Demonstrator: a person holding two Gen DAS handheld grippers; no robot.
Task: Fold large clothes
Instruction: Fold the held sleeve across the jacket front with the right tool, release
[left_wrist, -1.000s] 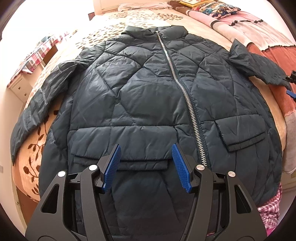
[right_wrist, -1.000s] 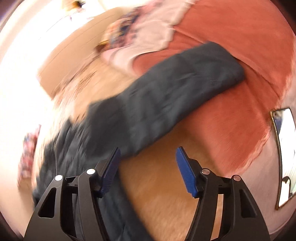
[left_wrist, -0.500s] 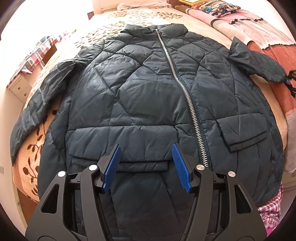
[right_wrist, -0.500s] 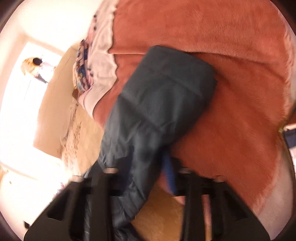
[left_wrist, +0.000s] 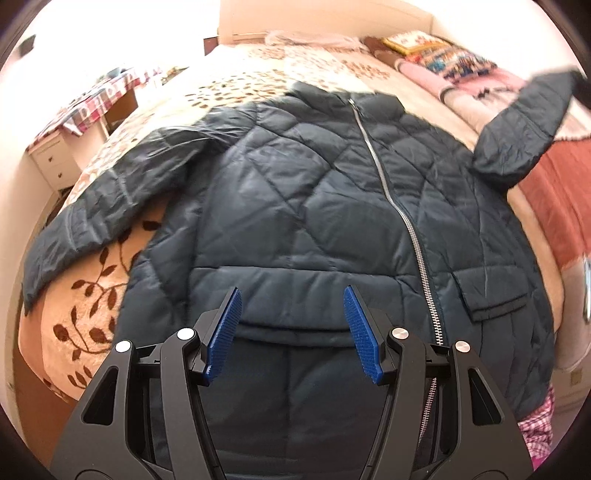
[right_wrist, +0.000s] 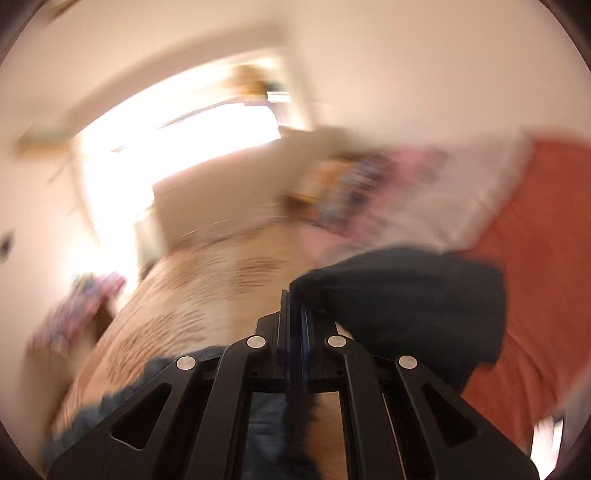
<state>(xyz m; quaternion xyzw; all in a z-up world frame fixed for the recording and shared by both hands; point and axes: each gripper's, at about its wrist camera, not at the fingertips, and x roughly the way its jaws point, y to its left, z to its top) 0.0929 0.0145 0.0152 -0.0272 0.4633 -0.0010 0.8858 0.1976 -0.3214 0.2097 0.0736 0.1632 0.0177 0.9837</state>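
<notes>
A dark navy quilted jacket (left_wrist: 314, 206) lies face up on the bed, zipped, with its collar far from me. My left gripper (left_wrist: 291, 328) is open and empty, hovering over the hem near the left pocket. The jacket's left sleeve (left_wrist: 96, 206) lies spread on the bedspread. The right sleeve (left_wrist: 524, 125) is lifted off the bed at the upper right. In the blurred right wrist view, my right gripper (right_wrist: 295, 310) is shut on the sleeve cuff (right_wrist: 406, 295), which bunches to the right of the fingers.
The bed has a beige leaf-print cover (left_wrist: 92, 295) and a rust-red blanket (left_wrist: 554, 206) on the right. Pillows (left_wrist: 436, 59) lie by the headboard. A white bedside cabinet (left_wrist: 55, 162) with a checked cloth stands at the left. A phone (left_wrist: 586, 284) lies at the bed's right edge.
My right gripper closed on the right sleeve cuff and raised it off the red blanket, swinging upward. My left gripper drew back and tilted up slightly, still open.
</notes>
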